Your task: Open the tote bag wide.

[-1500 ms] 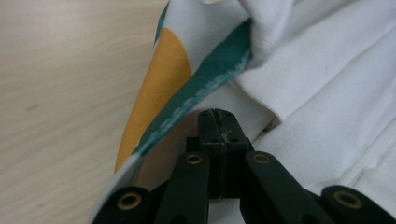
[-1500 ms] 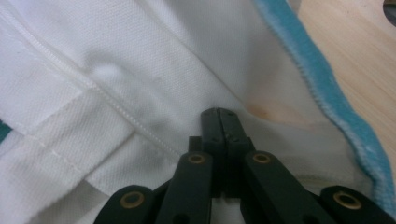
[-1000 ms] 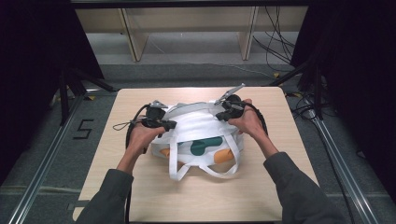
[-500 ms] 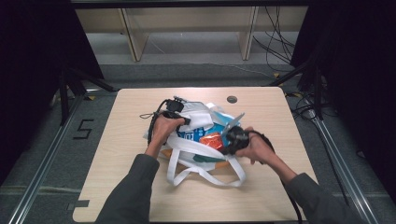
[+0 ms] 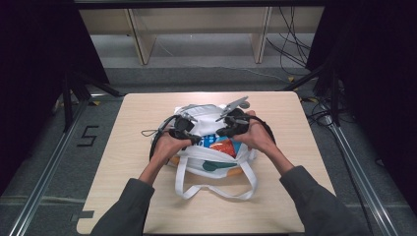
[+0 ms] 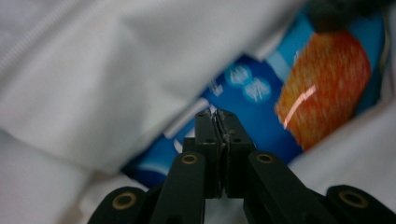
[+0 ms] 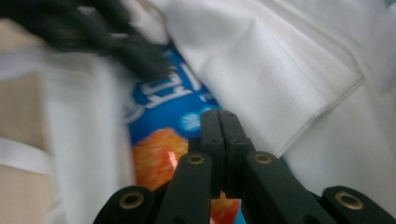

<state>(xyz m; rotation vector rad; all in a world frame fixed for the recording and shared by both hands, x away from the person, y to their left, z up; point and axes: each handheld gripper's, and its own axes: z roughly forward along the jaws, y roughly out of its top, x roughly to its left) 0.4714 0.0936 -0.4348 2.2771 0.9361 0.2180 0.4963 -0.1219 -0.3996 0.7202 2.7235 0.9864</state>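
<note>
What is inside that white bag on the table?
Inside the white bag lies a blue snack packet with an orange picture on it. Something dark green and something orange show faintly through the cloth. Anything deeper is covered by the fabric.

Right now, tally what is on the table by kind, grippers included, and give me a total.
White cloth bag: 1
Blue and orange snack packet inside the bag: 1
Green-and-orange items showing through the bag's front, too hidden to tell apart: counted as 1
Grippers: 2, the left gripper and the right gripper, both with jaws shut
Total: 5
</note>
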